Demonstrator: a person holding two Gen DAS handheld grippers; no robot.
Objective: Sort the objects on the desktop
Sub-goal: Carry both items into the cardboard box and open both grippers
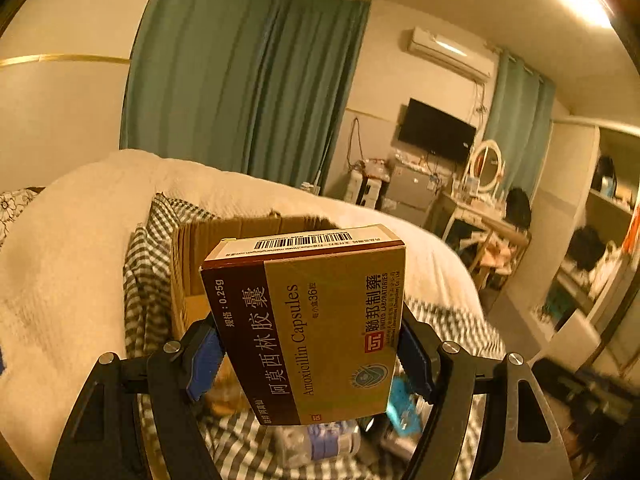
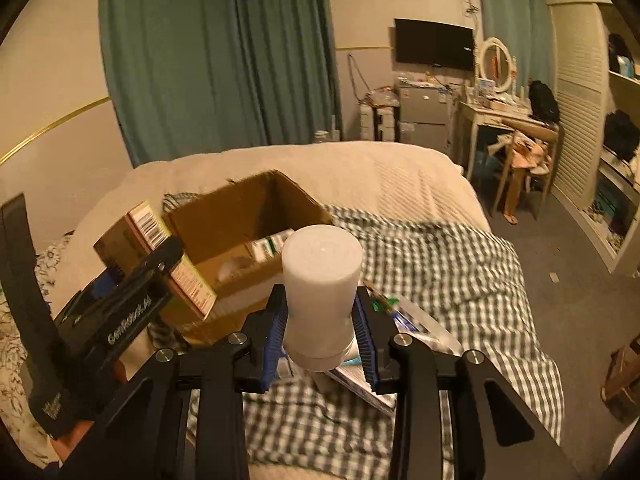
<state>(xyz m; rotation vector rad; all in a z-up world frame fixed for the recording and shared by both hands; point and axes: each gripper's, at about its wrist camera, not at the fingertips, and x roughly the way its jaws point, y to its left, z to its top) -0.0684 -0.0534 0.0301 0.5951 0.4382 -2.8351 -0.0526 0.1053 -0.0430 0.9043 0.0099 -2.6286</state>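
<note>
While clamped in the left hand-held gripper, capsule box long axis upward; right hand-held gripper around upright white bottle

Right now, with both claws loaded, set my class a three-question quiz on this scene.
1. True or false: the left claw holds the Amoxicillin box.
2. What does the right claw grip? A) mirror B) white bottle C) phone
3. Fill in: the cardboard box sits on the ____ cloth.

Key: 1 true; 2 B; 3 checked.
</note>
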